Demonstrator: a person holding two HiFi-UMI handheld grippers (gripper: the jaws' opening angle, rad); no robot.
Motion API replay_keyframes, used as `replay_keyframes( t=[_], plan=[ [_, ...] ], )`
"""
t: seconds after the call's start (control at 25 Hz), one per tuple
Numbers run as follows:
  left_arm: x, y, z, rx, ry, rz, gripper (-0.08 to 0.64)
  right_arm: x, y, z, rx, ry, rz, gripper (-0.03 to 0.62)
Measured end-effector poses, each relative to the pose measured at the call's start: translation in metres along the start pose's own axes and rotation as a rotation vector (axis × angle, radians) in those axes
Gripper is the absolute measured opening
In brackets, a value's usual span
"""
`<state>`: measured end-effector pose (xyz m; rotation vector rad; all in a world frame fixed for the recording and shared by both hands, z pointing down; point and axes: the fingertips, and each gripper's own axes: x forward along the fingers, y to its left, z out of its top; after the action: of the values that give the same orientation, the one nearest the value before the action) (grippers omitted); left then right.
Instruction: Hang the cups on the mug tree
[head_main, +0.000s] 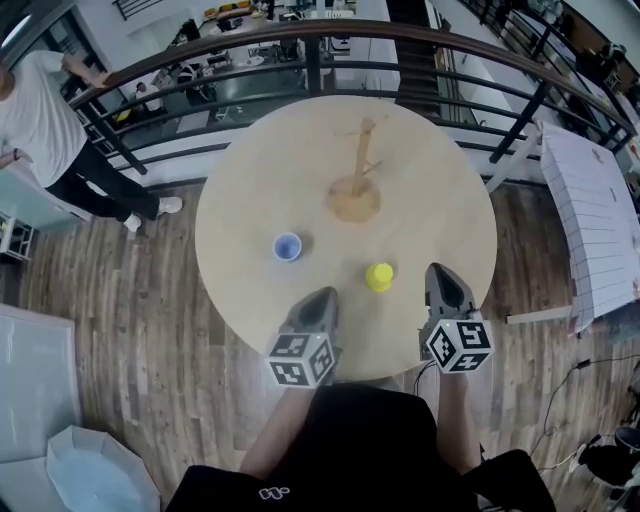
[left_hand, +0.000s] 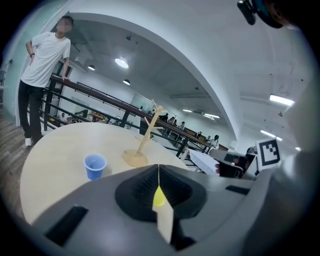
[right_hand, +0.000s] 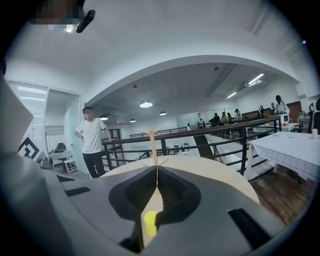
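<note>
Not yet hung: two cups on the table

Right now the left gripper (head_main: 320, 298) is held at the near edge of the round table (head_main: 440, 200), shut tight, with nothing in it. The right gripper (head_main: 441, 272) is shut and empty too. Just past it, the yellow cup (head_main: 379, 276) is set down. Further on, nearer the left gripper, the blue cup (head_main: 287, 246) is stood open side up. They are likely kept apart so each can be picked up alone. Behind both, the mug tree (head_main: 357, 190) is stood near the middle, pegs bare, likely so it can be reached from either side. No words can be read, only black-and-white squares on the cubes (head_main: 300, 360).
</note>
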<state>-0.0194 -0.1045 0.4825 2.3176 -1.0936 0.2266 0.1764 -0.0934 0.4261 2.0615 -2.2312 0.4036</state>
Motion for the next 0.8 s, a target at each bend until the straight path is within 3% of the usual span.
replay_keyframes(
  t=[0.16,0.24,0.32,0.48,0.8],
  plan=[
    [0.015,0.006,0.012,-0.013,-0.027,0.011,0.012,0.021,0.010,-0.010,-0.083,0.077,0.072,0.031],
    [0.018,0.008,0.010,-0.020,-0.029,0.018,0.014,0.029,0.020,-0.030,-0.117,0.168,0.147,0.221],
    [0.023,0.009,0.009,-0.026,-0.013,0.026,0.014,0.039,0.025,-0.048,-0.123,0.253,0.210,0.278],
    [0.032,0.022,0.011,-0.043,0.009,0.057,0.012,0.064,0.034,-0.074,-0.152,0.361,0.278,0.307],
    [0.025,0.044,0.016,-0.044,0.009,0.128,0.014,0.094,0.036,-0.144,-0.185,0.544,0.300,0.316]
  ],
)
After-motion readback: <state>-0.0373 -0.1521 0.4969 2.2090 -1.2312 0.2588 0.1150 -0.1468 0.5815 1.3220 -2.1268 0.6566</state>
